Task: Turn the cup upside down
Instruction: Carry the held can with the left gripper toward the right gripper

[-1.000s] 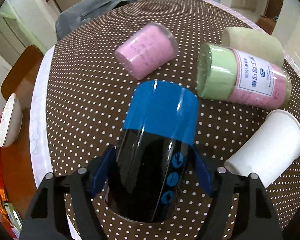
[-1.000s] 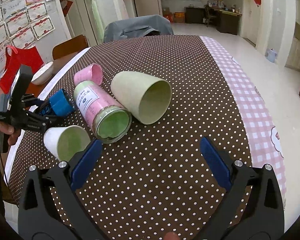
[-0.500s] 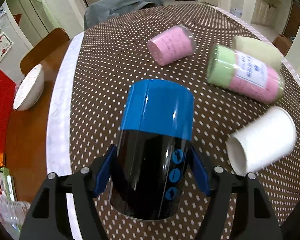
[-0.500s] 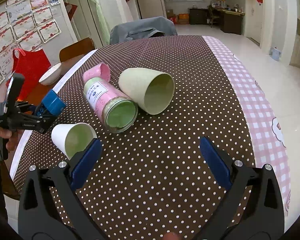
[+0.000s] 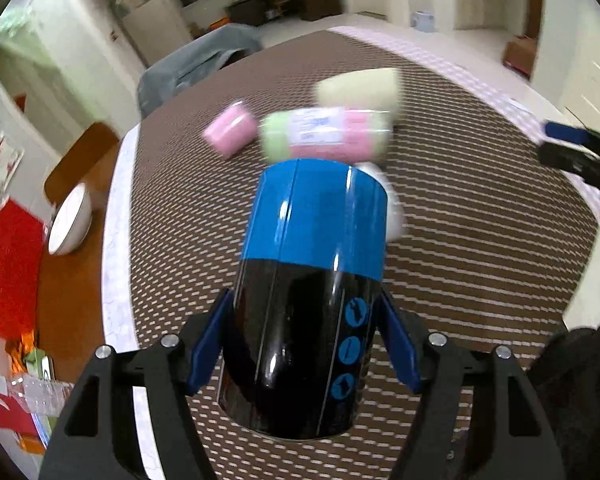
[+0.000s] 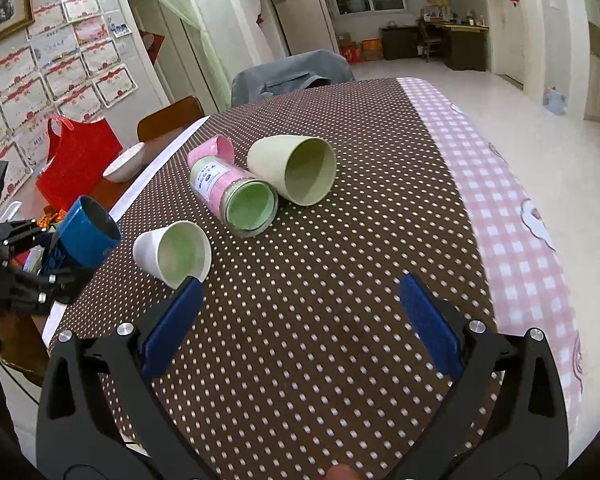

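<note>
Left gripper (image 5: 306,340), jaws closed on the dark lower body of the blue-and-black cup (image 5: 308,280), carries it clear of the dotted tablecloth (image 5: 480,240) at the table's near-left edge. In the left wrist view the cup's long axis runs forward along the fingers, blue band away from the camera; the right wrist view shows the blue-banded mouth (image 6: 94,224) open and tilted up and toward the table's middle, so the cup is neither upright nor inverted. Judged from this, the coming move is a roll of the left wrist that brings the mouth down onto bare cloth. Nearest obstacle: the white paper cup (image 6: 174,252), lying on its side just beyond the held cup. Right gripper (image 6: 300,320) hangs with jaws wide apart and empty, well apart from the held cup.
</note>
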